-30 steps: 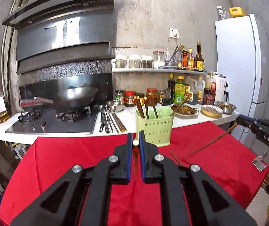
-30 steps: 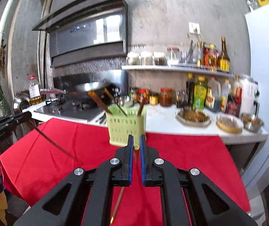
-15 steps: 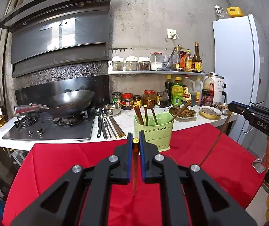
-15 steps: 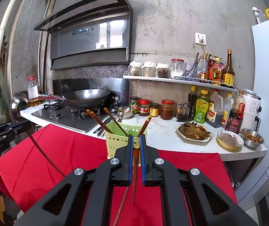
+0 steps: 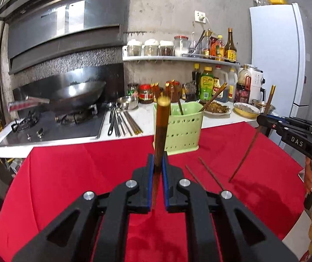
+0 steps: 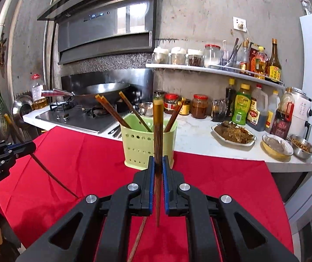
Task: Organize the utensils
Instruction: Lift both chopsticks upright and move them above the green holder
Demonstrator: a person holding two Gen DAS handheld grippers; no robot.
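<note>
Both held chopsticks had swung from lying nearly end-on to standing upright since a second before. Left gripper (image 5: 158, 163) jaws clamped one chopstick (image 5: 161, 126), right gripper (image 6: 158, 166) jaws another chopstick (image 6: 157, 135), each before the green holder (image 6: 148, 144) on the red-clothed desk (image 6: 79, 163).

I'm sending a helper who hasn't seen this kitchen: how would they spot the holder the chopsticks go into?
Find the table under the red cloth that meets the white counter. At the cloth's far edge stands the green holder, with chopsticks leaning out. It alone is pale green plastic with rows of holes; its neighbours are glass jars and metal bowls.
</note>
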